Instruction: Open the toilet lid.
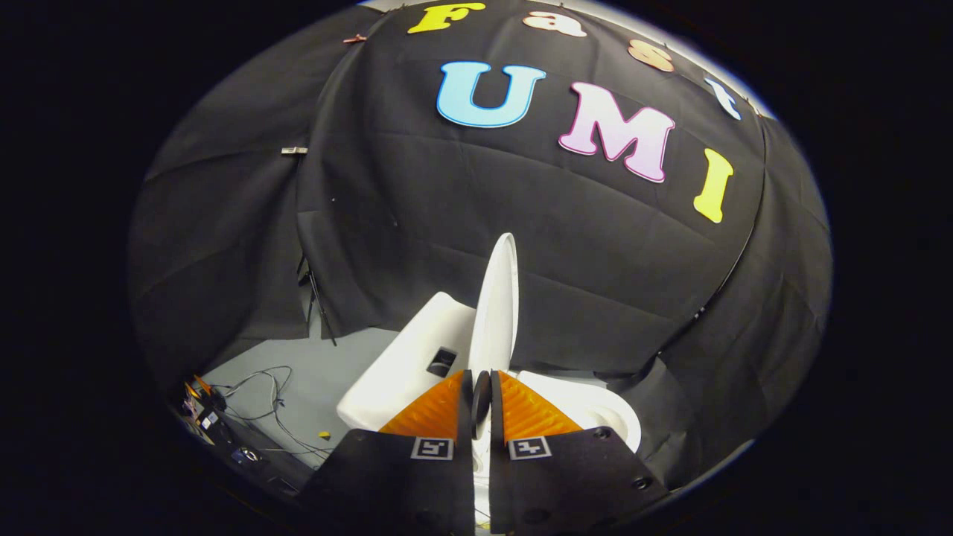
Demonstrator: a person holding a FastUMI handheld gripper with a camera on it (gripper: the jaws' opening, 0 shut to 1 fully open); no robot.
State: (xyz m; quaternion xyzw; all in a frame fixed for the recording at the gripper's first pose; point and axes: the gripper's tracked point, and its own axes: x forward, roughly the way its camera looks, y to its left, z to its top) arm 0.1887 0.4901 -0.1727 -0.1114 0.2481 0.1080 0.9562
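In the gripper view, the jaws (481,398) stood nearly together, pinching the lower edge of the glossy white plastic toilet lid (497,305), with both fingers pressed against its two faces. The lid stood raised, close to upright and seen edge-on, rising from between the fingers toward the black cloth wall (595,246) beyond. To one side of the lid sat the boxy white toilet tank (406,357), with a small dark square recess in its face; to the other side, just past the fingers, curved the white toilet seat and bowl rim (607,413). The grey floor (298,380) lay beyond the tank, with thin loose cables (272,402) trailing over it toward a cluster of small electronic gear (208,417) at the floor's near edge. A small yellow scrap (324,435) lay on the floor near the cables
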